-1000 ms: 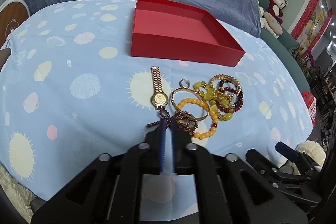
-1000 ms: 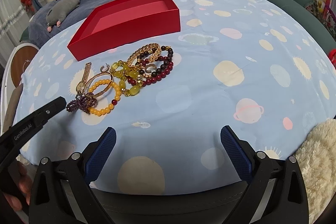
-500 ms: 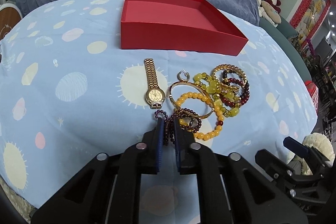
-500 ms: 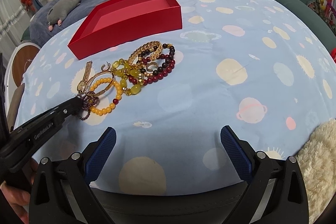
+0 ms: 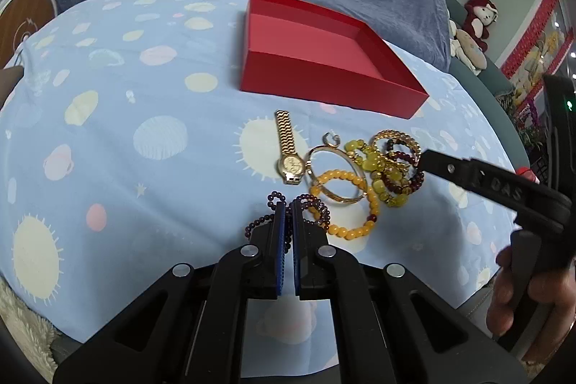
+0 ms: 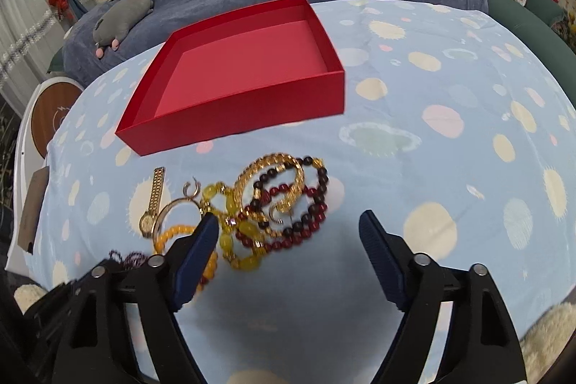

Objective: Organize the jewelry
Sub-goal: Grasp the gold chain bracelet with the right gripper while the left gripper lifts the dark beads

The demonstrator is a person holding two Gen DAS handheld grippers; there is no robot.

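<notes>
Left gripper (image 5: 287, 204): its blue pads are pinched tight on the dark purple bead bracelet (image 5: 273, 209). They were just as tight half a second ago.
Dark purple bead bracelet: it loops out on both sides of the pads, just beside the orange bead bracelet (image 5: 345, 204). It has moved very little.
Right gripper (image 6: 288, 225): its fingers are spread wide with nothing between them. A second ago it was far back from the pile. Now it has come close, and its left finger (image 6: 201, 240) sits over the orange and yellow beads.
Right gripper in the left view: before, only a bit showed low at the edge. Now one black finger reaches in and its tip is at the red bead bracelet (image 5: 405, 182).
Jewelry pile: the gold watch (image 5: 289, 153), a gold bangle (image 5: 334, 171), yellow-green beads (image 5: 374, 164) and a gold chain bracelet (image 6: 273, 168) lie together on the blue spotted cloth (image 5: 144, 96), as before.
Red box (image 6: 234, 74): open, sitting just behind the pile. It has not moved.
Writing: raised letters on the right gripper's black finger look like "DAS" (image 5: 504, 191). I cannot read more.
Hand (image 5: 532, 294): it holds the right gripper's handle.
</notes>
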